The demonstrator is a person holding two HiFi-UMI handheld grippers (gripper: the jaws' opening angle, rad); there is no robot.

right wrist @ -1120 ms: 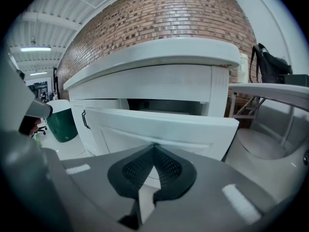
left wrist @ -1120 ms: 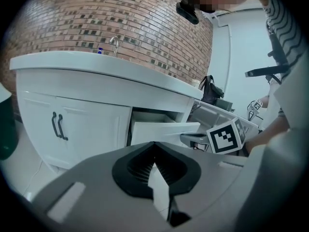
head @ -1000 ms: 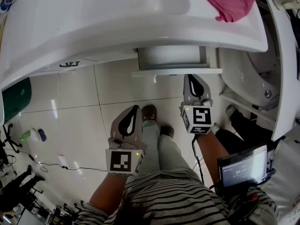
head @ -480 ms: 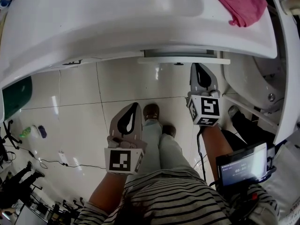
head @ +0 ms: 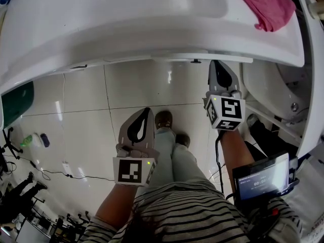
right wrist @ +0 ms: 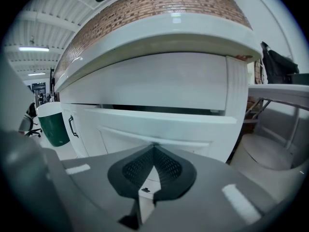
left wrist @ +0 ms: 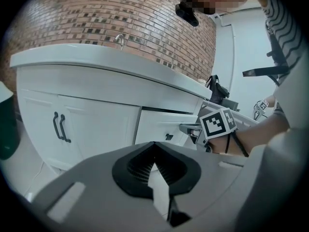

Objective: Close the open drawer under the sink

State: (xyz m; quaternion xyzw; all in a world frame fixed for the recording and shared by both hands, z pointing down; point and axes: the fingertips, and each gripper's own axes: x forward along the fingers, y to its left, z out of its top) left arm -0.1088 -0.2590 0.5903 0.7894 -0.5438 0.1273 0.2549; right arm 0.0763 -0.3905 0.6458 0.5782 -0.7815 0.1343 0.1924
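**A:** Drawer status?

**B:** Drawer (right wrist: 159, 124) is under the sink (head: 126, 24), at its right end. It's nearly in. The front panel stands slightly proud of the cabinet, with a thin dark gap above it in the right gripper view. In the head view only its front lip pokes out past the sink rim.

**A:** Right gripper?

**B:** Right gripper (head: 215, 63) has its jaws pressed together with nothing between them. The tips are right at the drawer front, just under the sink's front edge. It looks like contact, but I can't confirm.

**A:** Left?

**B:** Left gripper (left wrist: 154, 145) also has its jaws together and is empty. It's held back from the sink over the floor tiles (head: 76, 115), well apart from the cabinet. It faces the cabinet doors (left wrist: 72, 124) under the sink's middle, just left of the drawer.

**A:** Anything else around the sink?

**B:** A pink cloth (head: 266, 4) lies on top of the sink at the right end. A green bin (head: 15, 105) stands on the floor past its left end. The faucet (left wrist: 119, 40) is on the sink top, toward the brick wall (left wrist: 106, 18) behind the sink.
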